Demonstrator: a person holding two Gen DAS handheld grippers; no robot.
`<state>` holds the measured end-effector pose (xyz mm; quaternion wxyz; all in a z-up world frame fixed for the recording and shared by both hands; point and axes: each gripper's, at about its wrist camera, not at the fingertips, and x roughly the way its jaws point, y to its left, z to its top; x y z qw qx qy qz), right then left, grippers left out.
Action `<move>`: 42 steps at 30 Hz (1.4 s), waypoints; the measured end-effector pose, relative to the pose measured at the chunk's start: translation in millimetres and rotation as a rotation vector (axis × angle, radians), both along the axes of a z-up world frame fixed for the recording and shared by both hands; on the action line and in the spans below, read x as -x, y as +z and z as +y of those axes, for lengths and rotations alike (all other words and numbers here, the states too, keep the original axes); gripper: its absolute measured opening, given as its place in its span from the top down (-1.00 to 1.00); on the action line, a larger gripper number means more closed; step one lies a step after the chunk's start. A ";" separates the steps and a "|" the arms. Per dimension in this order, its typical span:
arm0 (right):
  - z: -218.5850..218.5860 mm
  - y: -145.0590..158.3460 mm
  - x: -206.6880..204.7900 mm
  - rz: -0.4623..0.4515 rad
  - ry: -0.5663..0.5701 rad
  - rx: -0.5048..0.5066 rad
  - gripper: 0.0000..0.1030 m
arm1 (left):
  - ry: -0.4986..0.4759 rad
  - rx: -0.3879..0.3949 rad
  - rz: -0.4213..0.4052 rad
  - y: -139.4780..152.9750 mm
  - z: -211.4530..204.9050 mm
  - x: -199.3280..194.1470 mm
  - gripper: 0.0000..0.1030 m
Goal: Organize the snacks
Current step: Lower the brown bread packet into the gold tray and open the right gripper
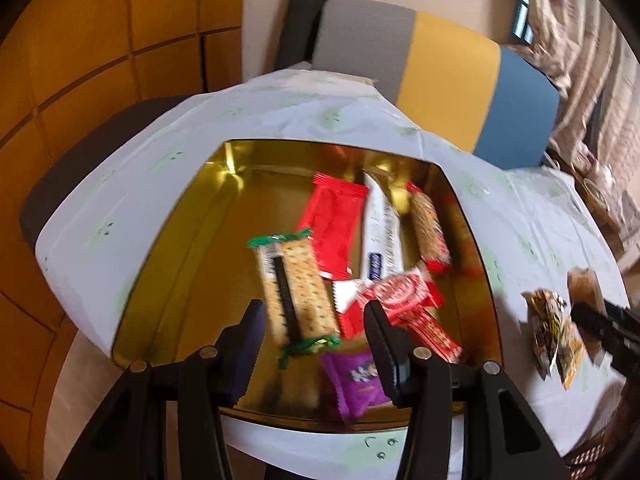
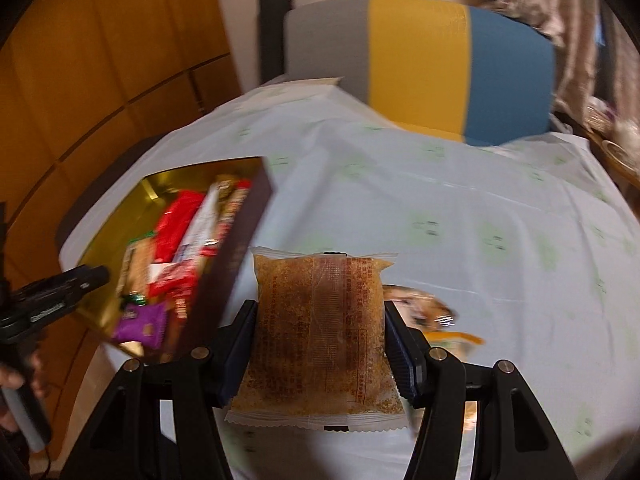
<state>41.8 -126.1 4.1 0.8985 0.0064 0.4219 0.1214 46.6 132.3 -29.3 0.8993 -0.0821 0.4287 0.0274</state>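
A gold tin (image 1: 168,240) sits on the white tablecloth and holds several snacks: a red packet (image 1: 332,224), a white bar (image 1: 380,232), a purple packet (image 1: 356,380) and a green-ended cracker packet (image 1: 296,292). My left gripper (image 1: 314,320) hovers open over the tin's near side. The cracker packet lies between its fingers, untouched by the pads. My right gripper (image 2: 320,340) is shut on a brown cake in a clear wrapper (image 2: 320,320), lifted above the cloth just right of the tin (image 2: 240,248). The left wrist view shows that gripper (image 1: 600,320) too, at the far right.
Loose yellow and orange snack packets (image 1: 552,336) (image 2: 436,316) lie on the cloth under the right gripper. A chair with a grey, yellow and blue back (image 1: 440,80) stands behind the table. Wooden cabinets (image 1: 100,60) fill the left. A hand (image 2: 16,376) holds the left gripper.
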 end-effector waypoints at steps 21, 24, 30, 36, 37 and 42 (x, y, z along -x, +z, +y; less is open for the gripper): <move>128.9 -31.4 -14.3 0.061 0.308 -0.028 -0.39 | 0.089 0.002 0.019 -10.9 34.9 9.0 0.00; 111.5 -24.2 -7.6 0.039 0.274 -0.046 -0.39 | 0.074 -0.001 0.021 -11.2 29.2 8.0 0.00; 70.7 -8.3 0.4 -0.021 0.172 -0.049 -0.39 | 0.034 -0.024 0.013 -5.6 15.9 8.1 0.00; 21.7 2.9 2.1 -0.064 0.068 -0.006 -0.47 | -0.021 -0.046 -0.002 1.6 -2.4 8.8 0.00; 15.1 3.9 1.8 -0.066 0.055 0.003 -0.47 | -0.034 -0.053 -0.004 2.8 -6.9 9.1 0.00; -30.2 6.4 -1.7 -0.067 -0.030 0.058 -0.48 | -0.088 -0.067 -0.015 7.8 -24.8 10.8 0.00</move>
